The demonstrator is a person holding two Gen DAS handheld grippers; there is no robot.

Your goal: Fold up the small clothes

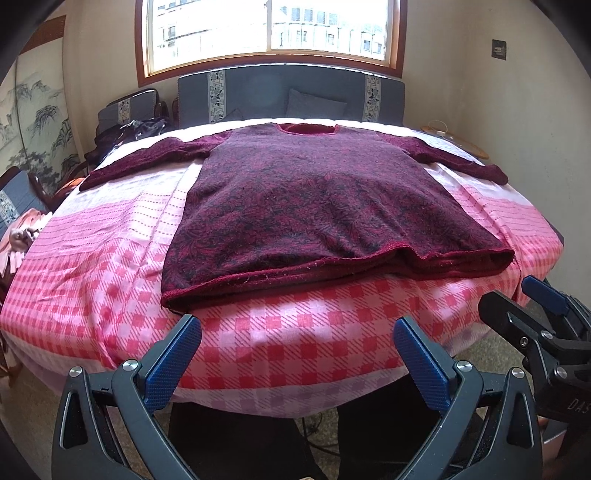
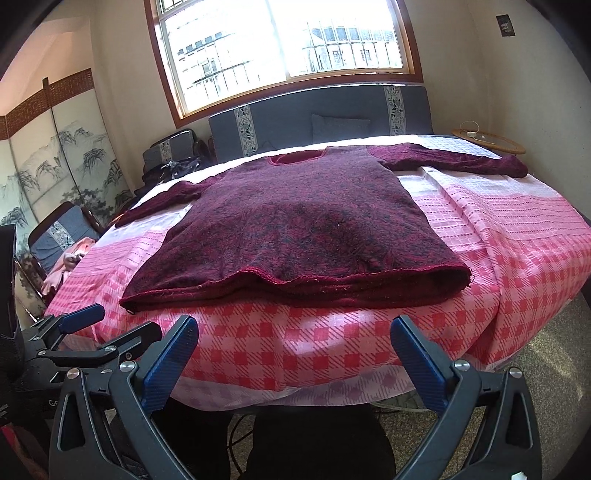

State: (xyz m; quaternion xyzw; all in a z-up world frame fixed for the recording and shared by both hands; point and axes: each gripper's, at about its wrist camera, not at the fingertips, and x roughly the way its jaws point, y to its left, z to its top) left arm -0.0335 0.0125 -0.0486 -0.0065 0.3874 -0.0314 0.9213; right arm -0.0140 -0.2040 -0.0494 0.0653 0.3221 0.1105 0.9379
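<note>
Pink checked cloth [image 1: 295, 332] covers the tabletop, with a bright window [image 1: 269, 29] at the top of both frames and a painted screen [image 2: 55, 166] at the left edge; a maroon sweater [image 1: 314, 199] lies flat across the middle of the cloth, neck toward the window, hem toward the cameras, both sleeves spread out to the sides, a layout that looks meant to make the first fold easy; its near hem ripples slightly and gapes a little. Left gripper [image 1: 297, 350] sits low in its frame, jaws spread wide and empty, just short of the hem's left corner; right gripper [image 2: 293, 350] is likewise wide apart and holding nothing, short of the hem. Each appears at the other view's edge, so they hang side by side; folding seems not yet begun.
</note>
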